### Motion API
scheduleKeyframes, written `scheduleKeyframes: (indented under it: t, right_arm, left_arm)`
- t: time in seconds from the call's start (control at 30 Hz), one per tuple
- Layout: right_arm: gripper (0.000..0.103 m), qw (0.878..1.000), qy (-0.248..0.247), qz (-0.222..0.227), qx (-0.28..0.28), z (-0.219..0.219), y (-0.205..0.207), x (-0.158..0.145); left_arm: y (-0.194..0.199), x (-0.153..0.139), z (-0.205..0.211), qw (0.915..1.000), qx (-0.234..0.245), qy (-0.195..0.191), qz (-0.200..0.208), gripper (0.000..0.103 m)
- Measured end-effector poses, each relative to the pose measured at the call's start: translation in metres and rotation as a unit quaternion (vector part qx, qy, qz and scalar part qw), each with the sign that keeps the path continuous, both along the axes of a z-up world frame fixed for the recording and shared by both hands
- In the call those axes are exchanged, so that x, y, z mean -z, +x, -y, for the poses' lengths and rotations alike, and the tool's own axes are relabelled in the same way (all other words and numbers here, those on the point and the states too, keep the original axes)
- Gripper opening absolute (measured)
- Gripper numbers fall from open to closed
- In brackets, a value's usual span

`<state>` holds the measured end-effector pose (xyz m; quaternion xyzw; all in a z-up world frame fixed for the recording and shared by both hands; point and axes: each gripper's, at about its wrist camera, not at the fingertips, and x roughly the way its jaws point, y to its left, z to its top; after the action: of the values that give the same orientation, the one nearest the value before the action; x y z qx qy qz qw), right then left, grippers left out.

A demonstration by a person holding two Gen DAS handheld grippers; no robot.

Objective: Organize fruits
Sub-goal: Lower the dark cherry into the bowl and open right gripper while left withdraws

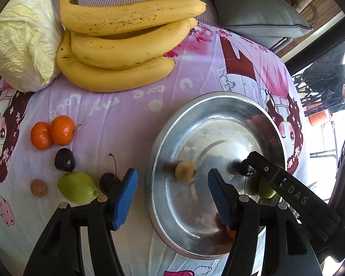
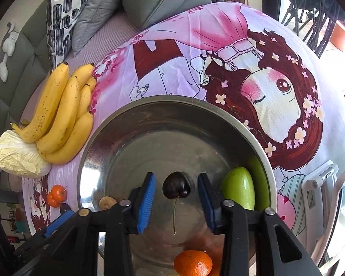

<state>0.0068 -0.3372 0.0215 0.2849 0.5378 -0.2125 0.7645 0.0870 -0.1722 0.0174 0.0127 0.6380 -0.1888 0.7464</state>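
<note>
A steel bowl (image 1: 218, 95) (image 2: 172, 99) sits on the pink cartoon cloth. My left gripper (image 1: 172, 179) hangs open over its left side, with a small brown fruit (image 1: 185, 172) lying between the blue pads, untouched. My right gripper (image 2: 176, 179) is open too; a dark cherry (image 2: 176, 185) with its stem rests on the bowl floor between the pads, clear of both. A green fruit (image 2: 239, 187) and a mandarin (image 2: 193, 263) also lie in the bowl. On the cloth to the left lie two mandarins (image 1: 51, 133), a dark plum (image 1: 65, 159), a green fruit (image 1: 78, 187), a cherry (image 1: 109, 181) and a brown fruit (image 1: 38, 188).
A bunch of bananas (image 1: 126, 43) and a pale cabbage (image 1: 23, 39) lie at the far left of the cloth. Grey cushions (image 1: 260, 11) stand behind. A white stand (image 2: 322, 179) is at the cloth's right edge.
</note>
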Motion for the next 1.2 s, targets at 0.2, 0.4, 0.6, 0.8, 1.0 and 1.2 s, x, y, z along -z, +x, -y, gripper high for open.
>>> scheduleKeyframes:
  t: [0.2, 0.4, 0.6, 0.8, 1.0, 1.2]
  right_arm:
    - [0.068, 1.000, -0.006, -0.001, -0.020, -0.010, 0.007, -0.001]
    - [0.078, 0.999, -0.006, 0.000, -0.047, -0.025, 0.015, 0.000]
    - [0.090, 0.997, -0.009, 0.004, -0.071, -0.037, 0.020, 0.001]
    - [0.103, 0.997, -0.012, 0.008, -0.077, -0.040, 0.020, 0.001]
    - [0.103, 0.997, -0.012, 0.004, -0.079, -0.041, 0.021, 0.002]
    - [0.103, 0.996, -0.004, 0.011, -0.087, -0.044, 0.022, 0.000]
  left_arm:
    - [0.013, 0.001, -0.023, 0.9989, -0.046, 0.005, 0.003, 0.075]
    - [0.022, 0.002, -0.045, 0.9967, -0.077, 0.021, 0.011, 0.076]
    - [0.027, 0.003, -0.067, 0.9930, -0.107, 0.039, 0.029, 0.087]
    - [0.030, 0.009, -0.084, 0.9904, -0.123, 0.056, 0.031, 0.092]
    - [0.028, 0.014, -0.095, 0.9889, -0.129, 0.068, 0.030, 0.097]
    - [0.025, 0.017, -0.112, 0.9892, -0.128, 0.066, 0.026, 0.097]
